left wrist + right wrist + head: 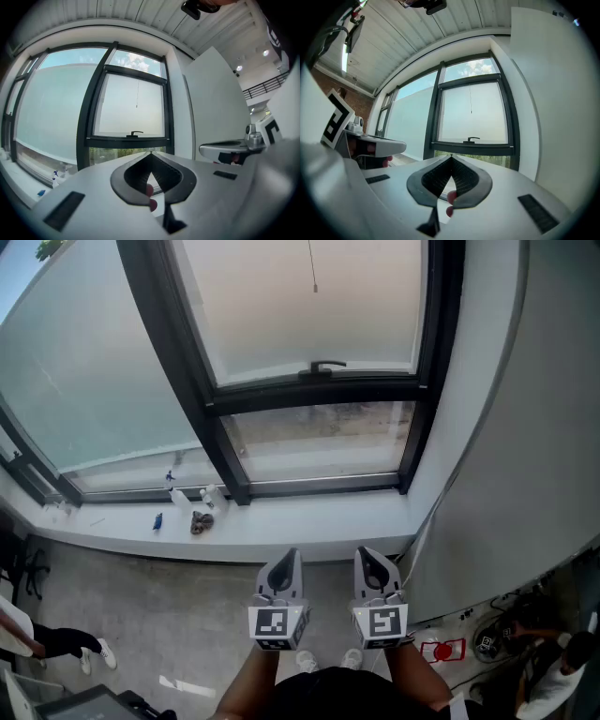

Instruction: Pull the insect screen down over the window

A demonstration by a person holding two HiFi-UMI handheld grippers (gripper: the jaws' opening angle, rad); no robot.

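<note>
White windowsill, small bottles, blue object

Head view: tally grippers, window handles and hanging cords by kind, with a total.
Grippers: 2 (left gripper, right gripper)
Window handle: 1
Hanging cord: 1
Total: 4
</note>
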